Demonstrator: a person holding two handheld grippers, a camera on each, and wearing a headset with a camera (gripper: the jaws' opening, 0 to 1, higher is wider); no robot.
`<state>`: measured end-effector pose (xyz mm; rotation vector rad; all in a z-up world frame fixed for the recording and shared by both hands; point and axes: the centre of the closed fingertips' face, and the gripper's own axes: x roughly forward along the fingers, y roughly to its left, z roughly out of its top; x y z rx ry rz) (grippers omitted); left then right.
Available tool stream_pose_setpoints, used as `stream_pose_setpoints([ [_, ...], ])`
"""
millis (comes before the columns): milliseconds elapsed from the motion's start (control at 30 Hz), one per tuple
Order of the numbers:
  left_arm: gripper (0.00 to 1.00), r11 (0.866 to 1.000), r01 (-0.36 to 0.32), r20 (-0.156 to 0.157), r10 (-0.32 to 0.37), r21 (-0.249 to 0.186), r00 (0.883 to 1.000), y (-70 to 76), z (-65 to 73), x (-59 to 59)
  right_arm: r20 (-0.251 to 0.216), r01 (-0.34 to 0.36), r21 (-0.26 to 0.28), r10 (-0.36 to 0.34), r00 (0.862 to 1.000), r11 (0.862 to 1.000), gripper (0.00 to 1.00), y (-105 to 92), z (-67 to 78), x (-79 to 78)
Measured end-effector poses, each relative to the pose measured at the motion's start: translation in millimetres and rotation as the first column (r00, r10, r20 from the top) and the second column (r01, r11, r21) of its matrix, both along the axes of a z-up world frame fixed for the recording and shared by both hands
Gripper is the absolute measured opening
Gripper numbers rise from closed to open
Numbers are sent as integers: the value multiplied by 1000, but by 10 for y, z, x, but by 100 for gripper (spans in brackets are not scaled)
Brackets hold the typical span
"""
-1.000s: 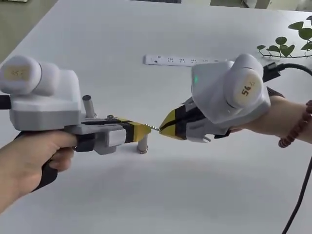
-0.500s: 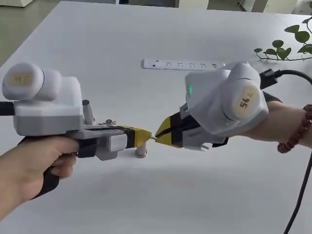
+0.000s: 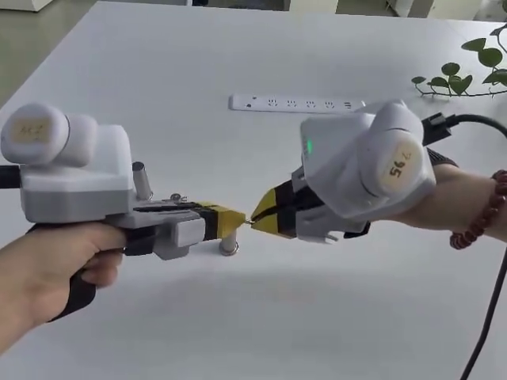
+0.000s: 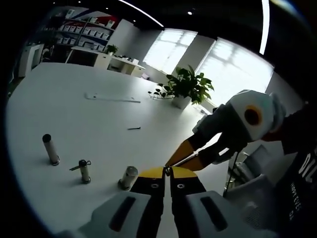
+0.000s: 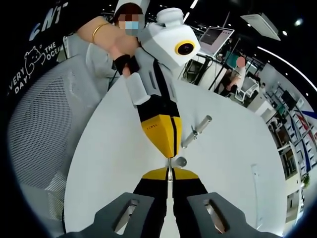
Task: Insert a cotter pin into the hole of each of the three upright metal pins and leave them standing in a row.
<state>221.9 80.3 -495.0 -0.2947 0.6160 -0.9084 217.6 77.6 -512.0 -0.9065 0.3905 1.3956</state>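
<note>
cotter pin (image 3: 250, 222) pinched tip to tip between left hand-held gripper (image 3: 230, 220) and right hand-held gripper (image 3: 265, 215), above a white tabletop (image 3: 277, 317).
both sets of jaws pressed shut on the thin pin, just over one upright metal pin (image 3: 229, 245); likely risks: slipping out if either side lets go unevenly, bending from opposed pulls, or knocking the post over.

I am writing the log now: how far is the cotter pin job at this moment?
Done: the middle pin carries a cotter. In hand: left gripper and right gripper, both closed, pinch a second cotter pin between their tips. Remaining: the far pin and near pin look bare; a loose cotter lies behind.
</note>
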Motion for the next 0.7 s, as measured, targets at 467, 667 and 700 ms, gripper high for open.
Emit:
stream_pose_setpoints([
  [467,0,991,82,130,-96,110,987,12,16,-45,-93,54,59,-49,994,997,0,31,-5,-20],
  [667,0,980,127,167,-153,154,974,-11,11,-84,-145,73,81,-61,988,994,0,-5,-16,-35],
  [700,0,975,144,181,-175,169,968,-21,10,-97,-161,72,90,-57,985,993,0,-14,-17,-47],
])
